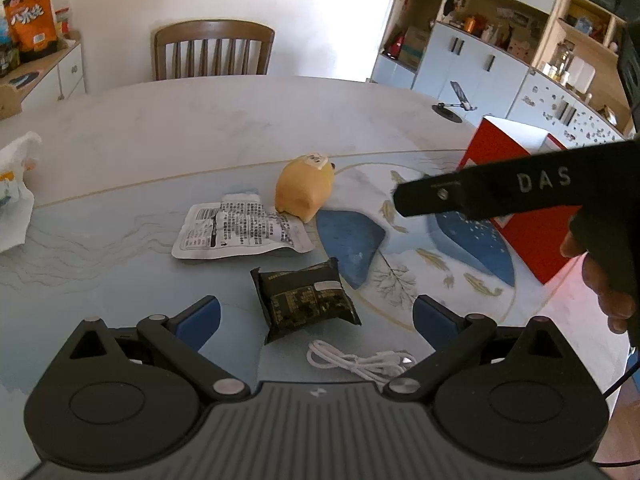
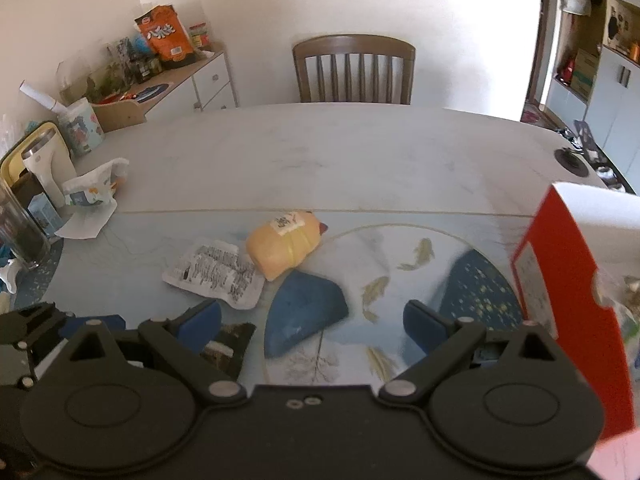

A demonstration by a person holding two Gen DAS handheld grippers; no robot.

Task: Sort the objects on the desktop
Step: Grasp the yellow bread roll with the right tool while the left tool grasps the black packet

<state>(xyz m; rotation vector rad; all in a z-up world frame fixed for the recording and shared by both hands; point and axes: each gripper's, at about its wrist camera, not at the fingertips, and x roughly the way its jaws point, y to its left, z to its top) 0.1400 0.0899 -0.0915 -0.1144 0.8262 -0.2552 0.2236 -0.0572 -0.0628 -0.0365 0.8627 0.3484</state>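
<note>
Two grippers hang wide open and empty: our left gripper point(image 1: 316, 316) above the dark foil packet point(image 1: 306, 300), our right gripper point(image 2: 312, 320) near the red box point(image 2: 576, 304). Descending, we risk snagging the white cable point(image 1: 360, 362) just beside the packet.

Red box point(image 2: 576, 300) tight beside right gripper point(image 2: 312, 320).
</note>
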